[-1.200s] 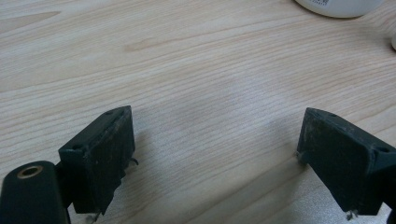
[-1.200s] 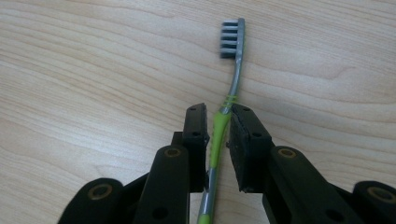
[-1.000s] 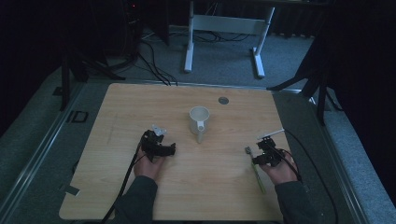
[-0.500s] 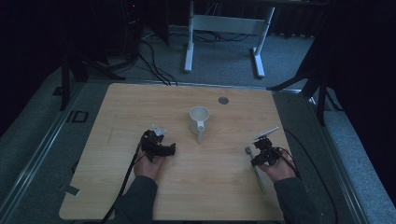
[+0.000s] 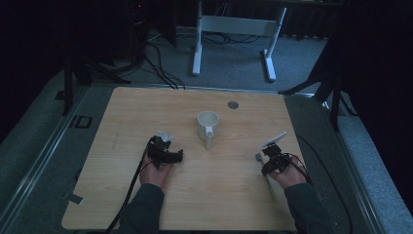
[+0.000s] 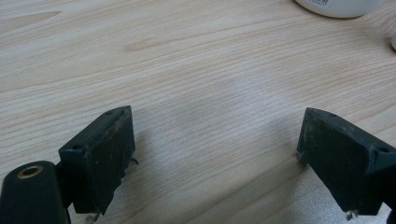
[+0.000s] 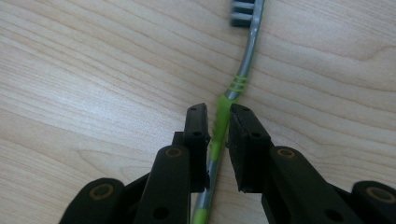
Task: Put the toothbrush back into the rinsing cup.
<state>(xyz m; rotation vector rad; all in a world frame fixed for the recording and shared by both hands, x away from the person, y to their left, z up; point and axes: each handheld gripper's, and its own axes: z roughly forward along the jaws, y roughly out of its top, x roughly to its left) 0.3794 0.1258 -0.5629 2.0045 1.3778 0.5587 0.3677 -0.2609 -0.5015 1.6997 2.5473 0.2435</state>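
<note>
Pale wood-grain covers the desk point(image 5: 122, 112), a broad square top with rounded corners standing on grey carpet point(image 5: 234, 63); a white frame point(image 5: 234, 29) stands on the floor beyond its far edge, with dark cables trailing on the carpet near the far left corner. Most of the top lies bare. A white mug point(image 5: 208, 126) stands upright near the middle, handle turned toward the person, and serves as the landmark. Wide free wood runs to the mug's left as far as the desk's left edge, and a broad bare strip lies between the mug and the far edge, broken by a small round grey inset point(image 5: 233, 104) just right of the mug's line. On the near side of the mug the wood stays open down to the near edge between the two forearms.

Left of the mug and nearer the person, the left gripper point(image 5: 165, 151) rests low over the desk, well apart from the mug; in the left gripper view its fingers point(image 6: 100, 158) stand wide with bare wood between them, and the mug's base point(image 6: 338, 5) shows at the top edge. Right of the mug and nearer, close to the desk's right edge, the right gripper point(image 5: 272, 158) sits over a green-and-grey toothbrush point(image 7: 236, 86) lying flat; its fingers point(image 7: 196, 135) stand narrow on either side of the green handle, but contact cannot be told. The bristle head point(image 7: 243, 13) points away from the person.
</note>
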